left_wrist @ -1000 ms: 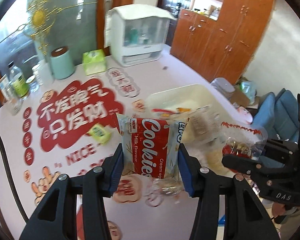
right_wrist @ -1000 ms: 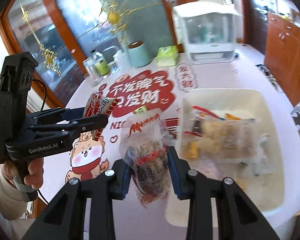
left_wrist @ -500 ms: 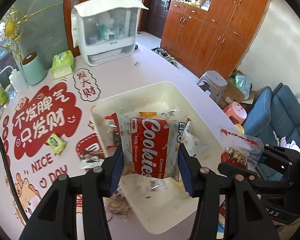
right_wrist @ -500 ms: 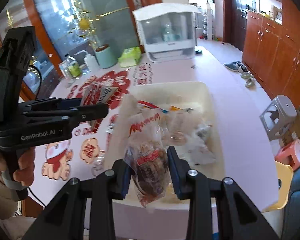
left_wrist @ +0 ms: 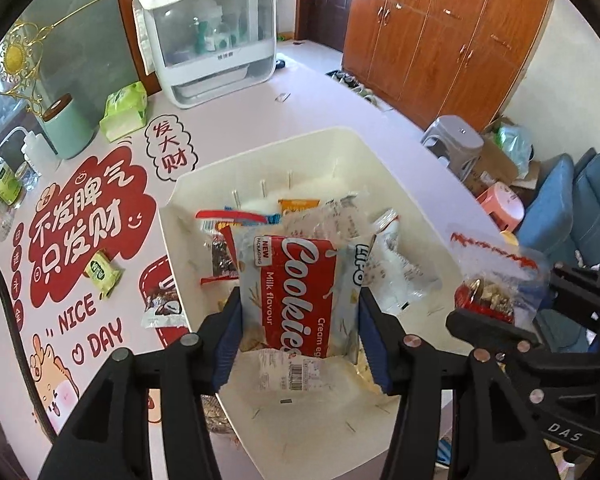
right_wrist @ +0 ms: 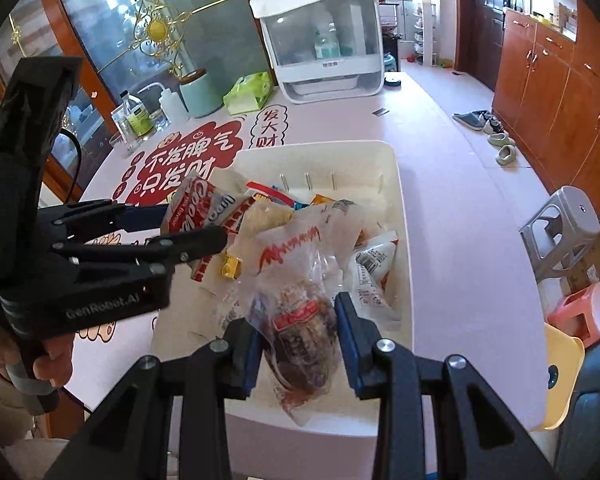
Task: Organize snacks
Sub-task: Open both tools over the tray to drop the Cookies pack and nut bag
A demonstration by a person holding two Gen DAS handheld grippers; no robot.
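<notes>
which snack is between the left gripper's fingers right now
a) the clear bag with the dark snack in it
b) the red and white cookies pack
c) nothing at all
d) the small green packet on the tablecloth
b: in the left wrist view the cookies pack sits between the fingers of the left gripper, over the white bin, while the jaws are opening.

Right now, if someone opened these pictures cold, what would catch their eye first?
Probably the red-and-white cookies packet between the fingers of the left hand-held gripper, whose jaws are opening, right above the white bin already heaped with snack packets. Next, the clear bag of dark snacks in the right hand-held gripper, over the bin's near edge. Behind, the big red sticker on the pink table stands out.
</notes>
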